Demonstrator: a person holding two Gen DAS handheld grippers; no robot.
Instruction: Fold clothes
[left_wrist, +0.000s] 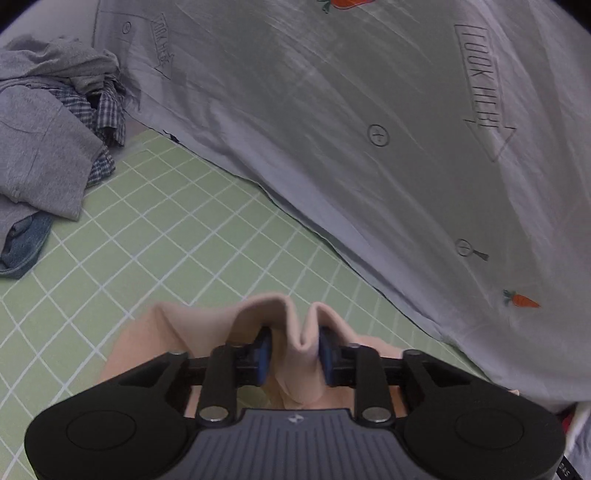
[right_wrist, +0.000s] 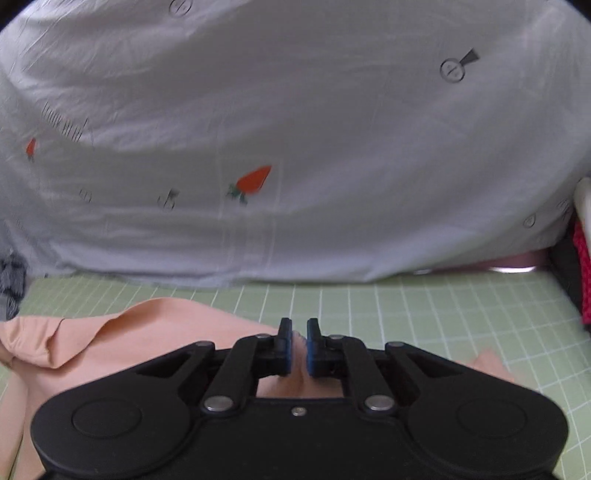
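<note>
Left wrist view: a peach garment (left_wrist: 291, 332) lies bunched on the green gridded surface (left_wrist: 166, 236), its cloth running back under the camera toward the viewer; its long axis cannot be told from here. The fabric is soft, plain and matte, with a double fold rising between the blue pads (left_wrist: 264, 350) of the left claw (left_wrist: 294, 352), which stands part-way parted with the cloth gathered between its jaws and touching both pads. Right wrist view: the same peach garment (right_wrist: 110, 339) spreads mostly to the left of the right claw (right_wrist: 298, 345) and passes beneath it, a rumpled ridge at its far edge (a small corner also shows to the right). That claw is drawn narrow, pinching a thin fold of the peach cloth between its pads. Beyond the surface hangs a pale sheet (left_wrist: 332, 110) printed with carrots and arrows. A heap of grey and checked clothes (left_wrist: 48, 136) sits well apart, at far left.
</note>
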